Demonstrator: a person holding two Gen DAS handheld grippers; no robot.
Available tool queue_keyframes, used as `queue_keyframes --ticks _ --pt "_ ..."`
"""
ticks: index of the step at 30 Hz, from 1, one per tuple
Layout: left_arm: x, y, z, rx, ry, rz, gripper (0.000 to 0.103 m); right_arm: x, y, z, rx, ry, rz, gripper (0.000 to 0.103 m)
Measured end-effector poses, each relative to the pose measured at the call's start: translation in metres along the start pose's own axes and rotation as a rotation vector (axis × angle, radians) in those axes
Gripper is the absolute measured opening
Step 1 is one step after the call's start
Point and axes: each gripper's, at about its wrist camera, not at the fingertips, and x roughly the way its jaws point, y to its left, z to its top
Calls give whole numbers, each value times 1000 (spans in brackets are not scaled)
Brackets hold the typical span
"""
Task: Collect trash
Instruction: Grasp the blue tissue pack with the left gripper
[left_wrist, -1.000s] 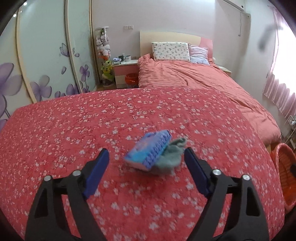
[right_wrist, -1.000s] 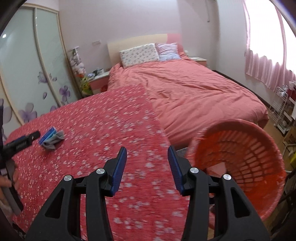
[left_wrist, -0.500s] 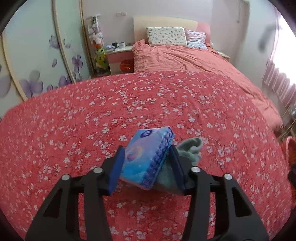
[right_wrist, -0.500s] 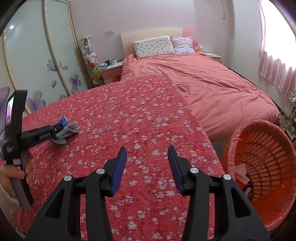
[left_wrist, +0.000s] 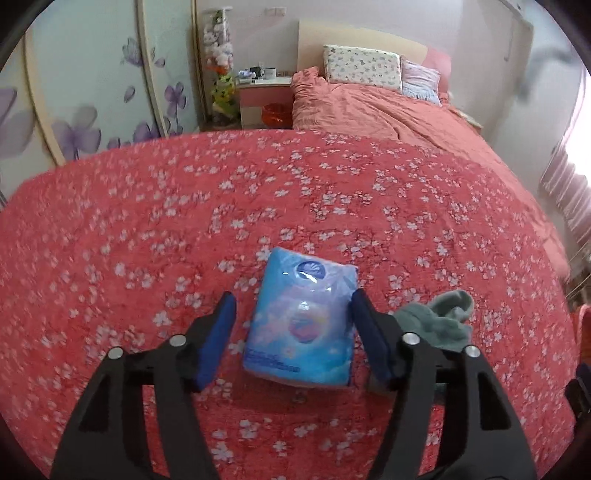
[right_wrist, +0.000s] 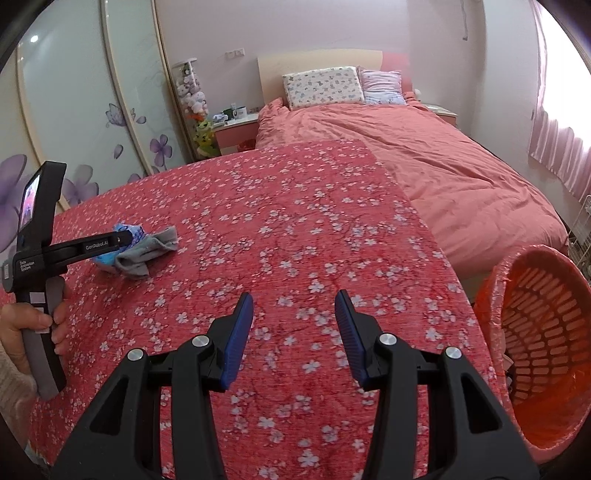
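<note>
A blue tissue pack (left_wrist: 303, 325) lies flat on the red flowered cloth (left_wrist: 258, 206). My left gripper (left_wrist: 291, 299) straddles it and its jaws are opening. The left pad stands clear of the pack and the right pad sits close beside it. A grey-green sock (left_wrist: 439, 321) lies crumpled just right of the right finger. In the right wrist view the same pack (right_wrist: 129, 230) and sock (right_wrist: 147, 251) are far left, with the left gripper (right_wrist: 122, 240) over them, held by a hand (right_wrist: 26, 321). My right gripper (right_wrist: 293, 299) hangs open over bare cloth, holding nothing.
An orange plastic basket (right_wrist: 546, 332) stands off the cloth's right edge, with some scraps inside. Beyond lies a bed (right_wrist: 443, 166) with a pink duvet and two pillows. A bedside table (right_wrist: 236, 129) and sliding wardrobe doors (right_wrist: 92, 110) are at the back left.
The left gripper came down onto the tissue pack and squeezed it while it stood tilted; now the pack lies flat and the jaws are wider. The right gripper swung left, away from the basket.
</note>
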Motion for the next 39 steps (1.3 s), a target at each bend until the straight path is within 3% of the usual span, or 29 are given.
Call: queue_keyframes --ticks 5,9,11,13,23,30,39 --pt "1 2 -8 -3 18 -37 66 2 4 0 -2 9 5 47" --pt "2 -5 -18 45 -2 -4 65 4 6 0 4 15 10 47" --pt "1 -12 -21 51 -11 3 52 5 7 0 3 16 10 47" --pt "0 -8 -20 28 -8 2 51 6 9 0 3 21 12 47" --pt "-13 59 -28 -36 -3 108 52 17 49 10 -9 29 115 47" --pt "-18 76 -34 -43 -9 127 53 45 96 23 2 67 228 42" --pt "-16 78 -32 -54 -7 124 54 70 117 28 29 115 249 42"
